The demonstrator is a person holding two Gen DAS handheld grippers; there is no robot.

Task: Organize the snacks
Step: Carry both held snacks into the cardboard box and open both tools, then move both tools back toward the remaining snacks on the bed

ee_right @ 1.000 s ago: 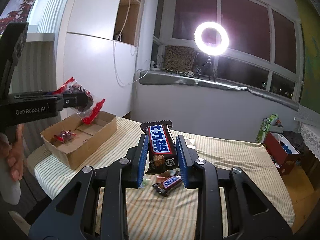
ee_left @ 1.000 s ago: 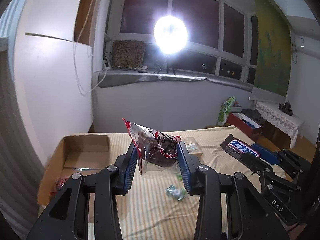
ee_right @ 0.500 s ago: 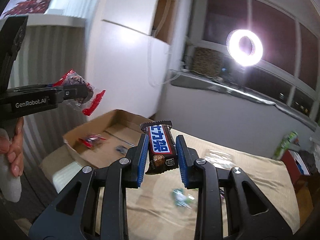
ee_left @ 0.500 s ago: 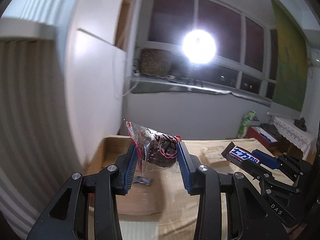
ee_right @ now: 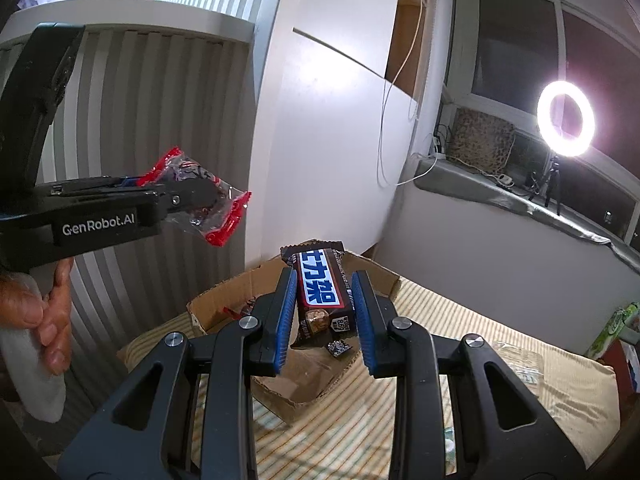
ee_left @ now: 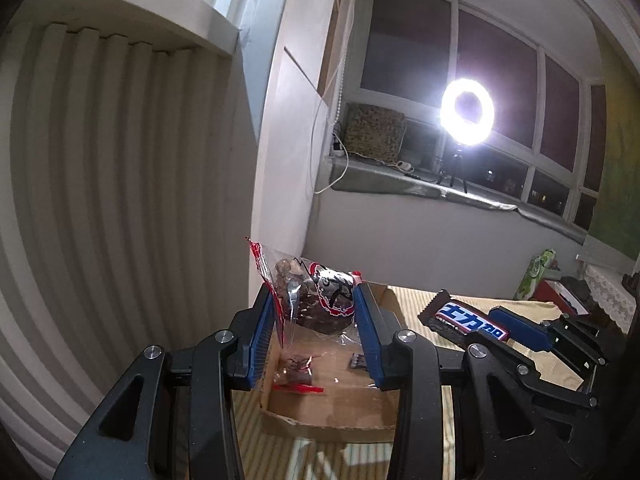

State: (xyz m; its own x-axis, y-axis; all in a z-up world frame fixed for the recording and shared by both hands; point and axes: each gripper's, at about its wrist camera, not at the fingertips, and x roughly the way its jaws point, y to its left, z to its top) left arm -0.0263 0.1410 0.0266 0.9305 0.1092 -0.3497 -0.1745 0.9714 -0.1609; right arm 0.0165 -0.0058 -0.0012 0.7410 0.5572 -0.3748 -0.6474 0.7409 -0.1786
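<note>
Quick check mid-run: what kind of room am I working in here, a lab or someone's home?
Most likely a room in a home, perhaps a bedroom, not a lab. The cardboard box sits on a striped, bed-like cloth surface; a ribbed wardrobe-like panel stands beside it; a ring light stands on the ledge under dark night-time windows.

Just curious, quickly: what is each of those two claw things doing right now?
Left gripper: shut on a clear snack bag.
Right gripper: shut on a chocolate bar.

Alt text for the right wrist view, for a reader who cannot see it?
The right gripper grips a brown chocolate bar above an open cardboard box on a striped cloth. At left, the left gripper holds a red-edged clear snack packet.
</note>
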